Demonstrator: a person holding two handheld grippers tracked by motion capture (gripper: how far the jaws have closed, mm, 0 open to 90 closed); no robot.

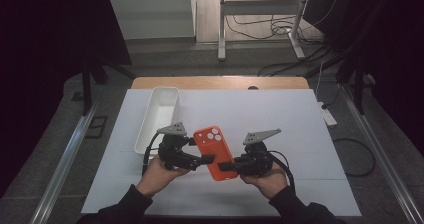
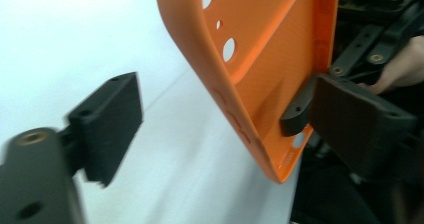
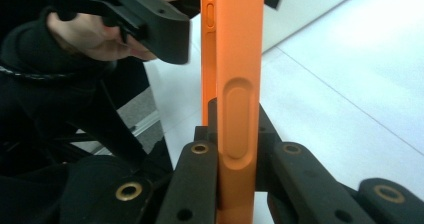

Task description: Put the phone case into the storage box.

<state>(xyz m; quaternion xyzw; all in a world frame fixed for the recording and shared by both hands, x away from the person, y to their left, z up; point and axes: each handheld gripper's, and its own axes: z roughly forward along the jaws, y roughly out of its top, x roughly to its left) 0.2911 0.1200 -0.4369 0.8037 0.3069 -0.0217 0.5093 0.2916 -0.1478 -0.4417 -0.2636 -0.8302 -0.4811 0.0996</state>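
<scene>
White sheeting covers the table [image 1: 300, 134], with a white tray [image 1: 159, 115] lying left of centre and dark floor with cables beyond the far edge. Just below the middle of the high view, an orange phone case [image 1: 214, 151] hangs above the sheet between the two tongs. The right gripper [image 1: 231, 166] is clamped on the case's lower edge: in the right gripper view its jaws press on either face of the thin orange wall [image 3: 239, 109], which rises straight up the centre of the frame. The left gripper [image 1: 200, 159] stands with its jaws apart; in the left gripper view one pad [image 2: 107, 124] sits well clear at lower left, while the case [image 2: 265, 74] hangs tilted between the pads, its inner face lying at the other pad on the right, though I cannot tell if they touch. The risk, as I judge it, is that a single pinch on a soft, flexible rim is all that carries the case. A twist or a bump from the left tongs could make it pivot, bend or slip down to the table. Closing the left jaws off-centre might also buckle the wall rather than grip it.
</scene>
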